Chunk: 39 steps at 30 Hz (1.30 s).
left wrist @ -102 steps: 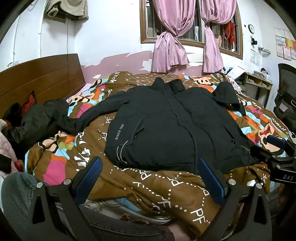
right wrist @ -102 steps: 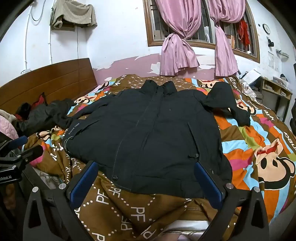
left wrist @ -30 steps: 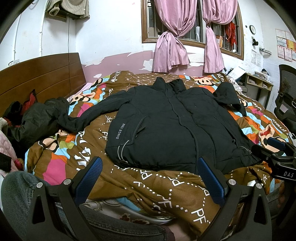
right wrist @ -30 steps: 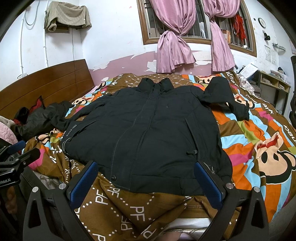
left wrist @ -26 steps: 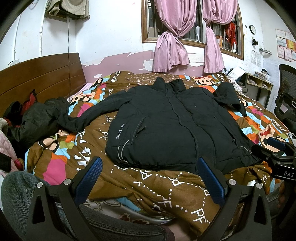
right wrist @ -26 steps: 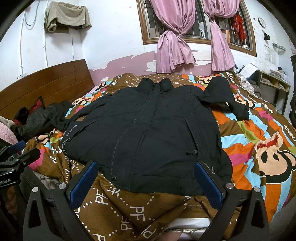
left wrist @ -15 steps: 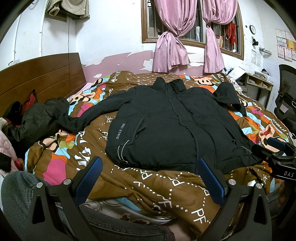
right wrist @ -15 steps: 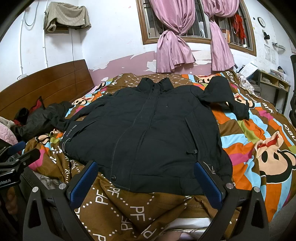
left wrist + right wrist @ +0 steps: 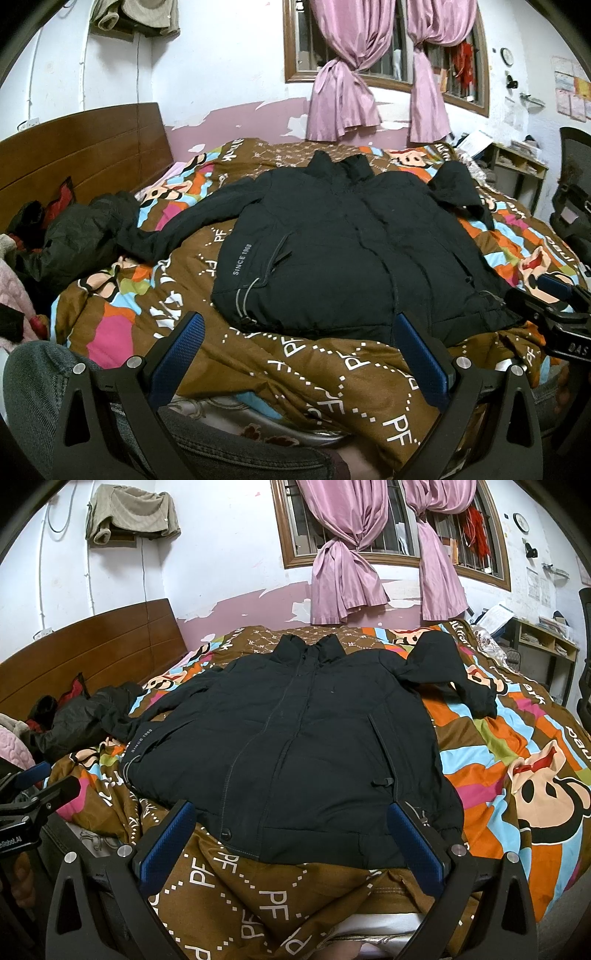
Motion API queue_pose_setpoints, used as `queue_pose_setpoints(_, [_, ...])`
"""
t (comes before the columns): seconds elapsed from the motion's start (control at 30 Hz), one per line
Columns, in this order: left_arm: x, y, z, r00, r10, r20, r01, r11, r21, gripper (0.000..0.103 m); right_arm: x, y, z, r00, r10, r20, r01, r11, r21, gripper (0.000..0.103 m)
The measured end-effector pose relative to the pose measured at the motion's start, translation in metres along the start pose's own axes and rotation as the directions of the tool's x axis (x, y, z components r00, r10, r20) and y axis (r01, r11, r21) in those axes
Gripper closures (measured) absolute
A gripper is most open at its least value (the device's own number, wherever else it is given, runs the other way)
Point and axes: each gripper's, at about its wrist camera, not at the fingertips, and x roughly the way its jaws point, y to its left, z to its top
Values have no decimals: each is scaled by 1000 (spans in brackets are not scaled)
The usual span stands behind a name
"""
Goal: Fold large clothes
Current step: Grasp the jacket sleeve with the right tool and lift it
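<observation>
Here, both grippers (image 9: 299, 354) (image 9: 291, 838) gape over a puffy black jacket (image 9: 295, 746) on a quilt (image 9: 517, 746).

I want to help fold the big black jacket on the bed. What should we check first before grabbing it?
1. Black jacket lies flat, front up: ok.
2. Left gripper open, holding nothing: ok.
3. Right gripper open, holding nothing: ok.
4. Both sleeves tidy: not ok; the right sleeve is bent and bunched, the left sleeve runs into the dark clothes pile.
5. Zipper closed all the way: cannot tell.
6. Bedspread smooth under the hem: not ok, wrinkled.
</observation>
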Motion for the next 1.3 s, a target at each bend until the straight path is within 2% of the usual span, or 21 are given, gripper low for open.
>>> queue_pose_setpoints(0.2, [15, -3, 11, 996, 78, -53, -79, 997, -3, 3, -1, -8, 5, 1000, -21, -3, 21, 999, 31, 0])
queue_pose_setpoints(0.37, [26, 0, 26, 994, 86, -71, -88, 996, -23, 3, -4, -22, 16, 999, -32, -4, 32, 996, 89, 0])
queue_pose_setpoints(0.57, [32, 0, 59, 995, 97, -20, -97, 995, 0, 3, -10, -35, 63, 1000, -7, -1, 7, 998, 64, 0])
queue_pose_setpoints(0.77, [44, 1, 96, 995, 100, 11, -100, 995, 11, 3, -11, -63, 138, 996, -88, -5, 87, 996, -29, 0])
queue_pose_setpoints(0.9, [57, -5, 118, 994, 109, 18, -109, 994, 25, 3, -5, -92, 179, 992, -125, 5, 125, 991, -47, 0])
queue_pose_setpoints(0.97, [67, -10, 129, 996, 90, 7, -90, 995, 30, 3, 3, -105, 193, 990, -143, 1, 143, 989, -47, 0])
queue_pose_setpoints(1.07, [85, -17, 141, 998, 59, -32, -58, 998, 37, 3, 25, -135, 209, 993, -114, -27, 114, 993, 1, 0])
queue_pose_setpoints(1.13, [99, -23, 149, 997, 42, -68, -39, 998, 45, 3, 44, -162, 211, 994, -102, -43, 105, 993, 56, 0])
queue_pose_setpoints(1.2, [118, -34, 157, 994, 34, -106, -26, 997, 76, 3, 68, -193, 207, 989, -130, -64, 136, 985, 104, 0])
queue_pose_setpoints(1.3, [146, -49, 167, 992, 35, -122, -20, 991, 129, 3, 103, -236, 191, 982, -145, -119, 164, 973, 162, 0])
